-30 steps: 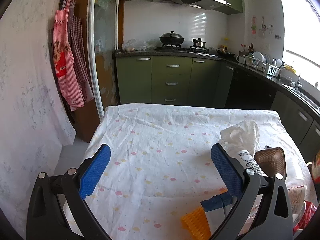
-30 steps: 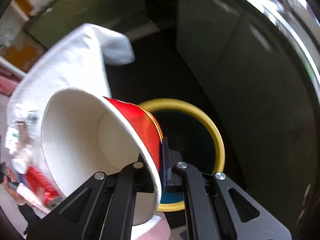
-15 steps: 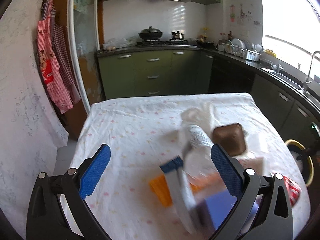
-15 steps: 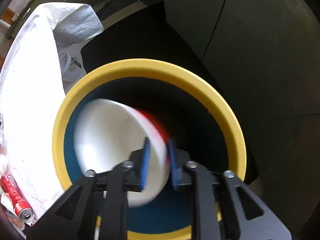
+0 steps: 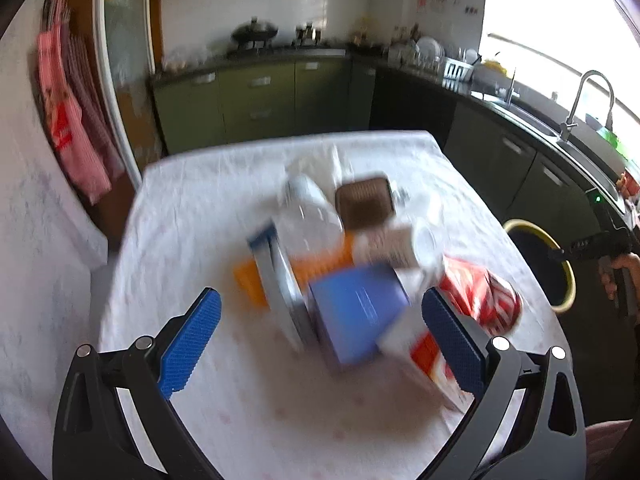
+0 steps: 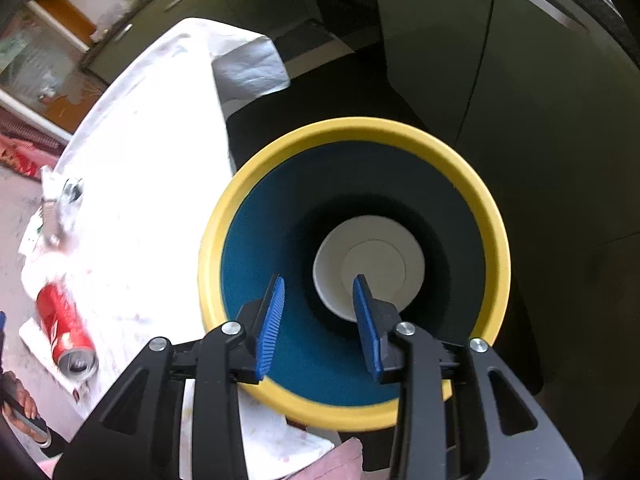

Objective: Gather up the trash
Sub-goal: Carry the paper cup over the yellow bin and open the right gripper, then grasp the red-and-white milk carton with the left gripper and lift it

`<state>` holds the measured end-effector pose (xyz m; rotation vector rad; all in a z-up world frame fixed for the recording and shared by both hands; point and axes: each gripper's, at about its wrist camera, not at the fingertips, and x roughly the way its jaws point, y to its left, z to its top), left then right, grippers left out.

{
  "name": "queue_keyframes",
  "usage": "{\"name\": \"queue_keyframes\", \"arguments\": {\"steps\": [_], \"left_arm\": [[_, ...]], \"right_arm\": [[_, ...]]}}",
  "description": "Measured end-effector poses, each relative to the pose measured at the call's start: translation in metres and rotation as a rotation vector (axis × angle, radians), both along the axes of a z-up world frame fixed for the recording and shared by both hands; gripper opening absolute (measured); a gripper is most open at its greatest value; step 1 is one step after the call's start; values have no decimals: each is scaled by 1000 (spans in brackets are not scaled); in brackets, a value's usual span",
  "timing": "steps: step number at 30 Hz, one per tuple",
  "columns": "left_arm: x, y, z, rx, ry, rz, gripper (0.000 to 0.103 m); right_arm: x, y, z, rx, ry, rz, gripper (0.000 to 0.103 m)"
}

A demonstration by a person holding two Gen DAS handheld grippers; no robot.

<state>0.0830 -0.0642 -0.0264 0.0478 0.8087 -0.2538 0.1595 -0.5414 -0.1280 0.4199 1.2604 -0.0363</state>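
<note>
My right gripper (image 6: 318,284) hangs over the yellow-rimmed blue bin (image 6: 452,160), its jaws opening with nothing between them. The paper cup (image 6: 368,266) lies at the bin's bottom, mouth up. My left gripper (image 5: 320,320) is wide open above the table's trash pile: a blue box (image 5: 356,312), a red can (image 5: 480,292), an orange packet (image 5: 252,284), a brown tray (image 5: 364,200), a white bottle (image 5: 394,242) and a clear bottle (image 5: 308,200). The blue box sits between its fingers, untouched. The red can (image 6: 66,330) also shows in the right wrist view.
The table wears a white flowered cloth (image 5: 192,200). The bin (image 5: 560,264) stands on the floor off the table's right edge. Dark green cabinets (image 5: 260,100) and a sink counter (image 5: 560,128) line the back and right. A person's hand (image 5: 618,272) holds the right gripper.
The cup left my right gripper and dropped to the bin's bottom as the jaws parted. My left gripper swung right and tilted down, bringing the trash pile between its fingers.
</note>
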Motion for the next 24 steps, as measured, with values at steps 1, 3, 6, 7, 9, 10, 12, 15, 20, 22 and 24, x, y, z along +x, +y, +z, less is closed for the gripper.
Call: {"name": "queue_keyframes", "arguments": {"steps": [1, 3, 6, 7, 9, 10, 12, 15, 20, 22, 24], "left_arm": [[-5, -2, -3, -19, 33, -4, 99], [-14, -7, -12, -70, 115, 24, 99], [-21, -17, -21, -133, 202, 80, 99], [-23, -21, -25, -156, 231, 118, 99], [-23, -27, -31, -180, 264, 165, 99], [-24, -33, -32, -187, 277, 197, 99], [-28, -42, -34, -198, 298, 252, 99], [-29, -50, -38, -215, 323, 326, 99], [-24, -62, -51, -225, 376, 422, 99], [-22, -72, -60, -217, 408, 447, 99], [-19, -76, -64, -212, 418, 478, 99]], "right_arm": [[-2, 2, 1, -3, -5, 7, 38], [3, 4, -3, -5, -10, 17, 39], [-13, 6, 3, -8, -18, 37, 39], [-12, 8, 2, -8, -21, 43, 39], [-12, 10, 3, -15, -29, 61, 40], [-21, 8, 6, -16, -33, 69, 40], [-22, 9, 5, -9, -41, 89, 40], [-30, 10, 5, 6, -52, 111, 40], [-32, 12, 0, 33, -75, 146, 40], [-33, 10, -1, 40, -83, 158, 40], [-35, 7, -3, 45, -91, 164, 40]]}}
